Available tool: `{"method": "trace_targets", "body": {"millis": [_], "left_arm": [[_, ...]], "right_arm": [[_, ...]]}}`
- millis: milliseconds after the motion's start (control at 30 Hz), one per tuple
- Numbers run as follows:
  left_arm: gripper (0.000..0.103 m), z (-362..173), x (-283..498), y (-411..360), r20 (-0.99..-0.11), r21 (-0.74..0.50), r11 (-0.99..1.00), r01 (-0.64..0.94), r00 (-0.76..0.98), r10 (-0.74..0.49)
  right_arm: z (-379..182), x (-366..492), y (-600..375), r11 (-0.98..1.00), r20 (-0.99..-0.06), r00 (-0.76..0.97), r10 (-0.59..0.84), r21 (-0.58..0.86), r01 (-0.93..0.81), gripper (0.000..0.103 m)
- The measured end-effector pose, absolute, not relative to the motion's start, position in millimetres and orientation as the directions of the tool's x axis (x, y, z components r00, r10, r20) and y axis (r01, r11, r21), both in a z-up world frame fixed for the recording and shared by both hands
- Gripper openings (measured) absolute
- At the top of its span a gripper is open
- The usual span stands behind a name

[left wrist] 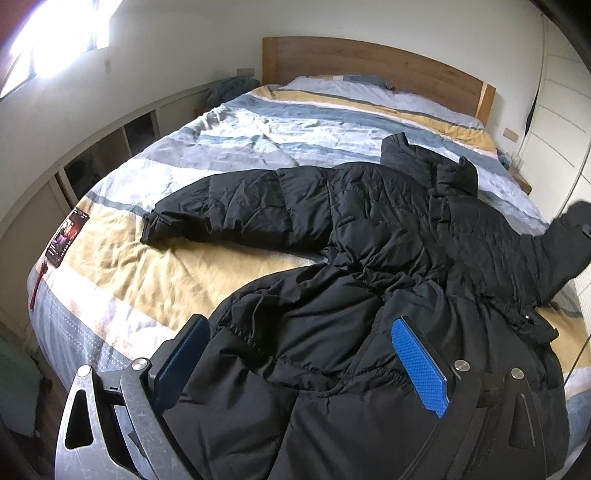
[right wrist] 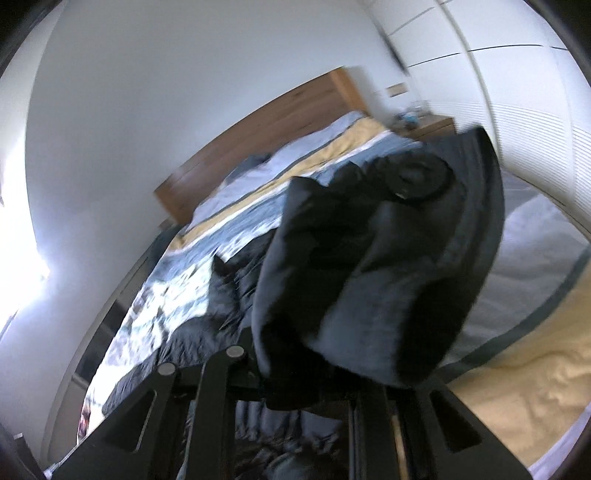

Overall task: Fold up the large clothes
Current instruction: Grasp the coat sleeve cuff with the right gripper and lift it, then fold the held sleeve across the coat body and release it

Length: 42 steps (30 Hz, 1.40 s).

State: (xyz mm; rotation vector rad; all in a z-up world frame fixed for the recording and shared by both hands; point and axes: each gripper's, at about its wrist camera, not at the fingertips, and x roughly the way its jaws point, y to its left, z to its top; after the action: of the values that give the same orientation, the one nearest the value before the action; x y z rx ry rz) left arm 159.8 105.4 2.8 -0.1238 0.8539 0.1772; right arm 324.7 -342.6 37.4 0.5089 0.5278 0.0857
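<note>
The left gripper (left wrist: 301, 356) has its jaws spread wide at the bottom of the left wrist view, a bright blue pad (left wrist: 419, 363) showing on the right finger and the darker left finger (left wrist: 184, 360) standing apart from it; the bunched hem of the black puffer jacket (left wrist: 369, 229) fills the gap between them, but the pads do not press on it. In the right wrist view the right gripper (right wrist: 314, 387) has its jaws drawn nearly together on a thick fold of the same jacket, which rises out of them and fills the middle of that tilted, blurred frame, a rolled cuff (right wrist: 421, 177) showing near its top right. Beyond the left jaws the jacket lies spread across the bed (left wrist: 155, 280), one sleeve (left wrist: 229, 206) stretched flat toward the left of the frame, the collar (left wrist: 436, 162) standing up toward the pillows, the other sleeve lifted at the right edge. The bed wears a cover striped in yellow, grey and blue-grey. A phone (left wrist: 66, 236) with a lit screen lies near the bed's left edge. A wooden headboard (left wrist: 369, 62) stands at the top centre, a low white shelf unit (left wrist: 110, 147) runs along the left wall under a bright window (left wrist: 55, 33), and white cupboard doors (left wrist: 561, 110) fill the right edge.
</note>
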Motion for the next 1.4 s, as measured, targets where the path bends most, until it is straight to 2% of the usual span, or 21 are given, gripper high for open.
{"method": "trace_targets", "body": {"millis": [467, 1000, 1100, 1167, 1200, 1400], "left_arm": [[0.098, -11, 164, 102, -0.771, 0.012, 0.98, -0.2, 0.622, 0.137], [0.098, -32, 173, 110, -0.805, 0.011, 0.973, -0.231, 0.575, 0.145], [0.098, -31, 173, 111, -0.806, 0.014, 0.971, -0.237, 0.572, 0.152], [0.098, -28, 171, 110, -0.806, 0.013, 0.97, -0.241, 0.572, 0.153], [0.098, -26, 170, 109, -0.806, 0.012, 0.97, -0.242, 0.573, 0.152], [0.098, -10, 156, 103, -0.796, 0.013, 0.969, -0.245, 0.585, 0.158]], "right_arm": [[-9, 335, -230, 0.925, -0.604, 0.729, 0.322, 0.364, -0.107, 0.017], [-74, 353, -168, 0.946, -0.757, 0.567, 0.324, 0.27, -0.179, 0.021], [-74, 354, -166, 0.944, -0.766, 0.552, 0.33, 0.274, -0.183, 0.027], [-70, 351, -162, 0.939, -0.767, 0.542, 0.343, 0.28, -0.198, 0.047], [-68, 349, -158, 0.937, -0.766, 0.54, 0.349, 0.279, -0.21, 0.051], [-39, 324, -140, 0.922, -0.742, 0.551, 0.382, 0.267, -0.279, 0.053]]}}
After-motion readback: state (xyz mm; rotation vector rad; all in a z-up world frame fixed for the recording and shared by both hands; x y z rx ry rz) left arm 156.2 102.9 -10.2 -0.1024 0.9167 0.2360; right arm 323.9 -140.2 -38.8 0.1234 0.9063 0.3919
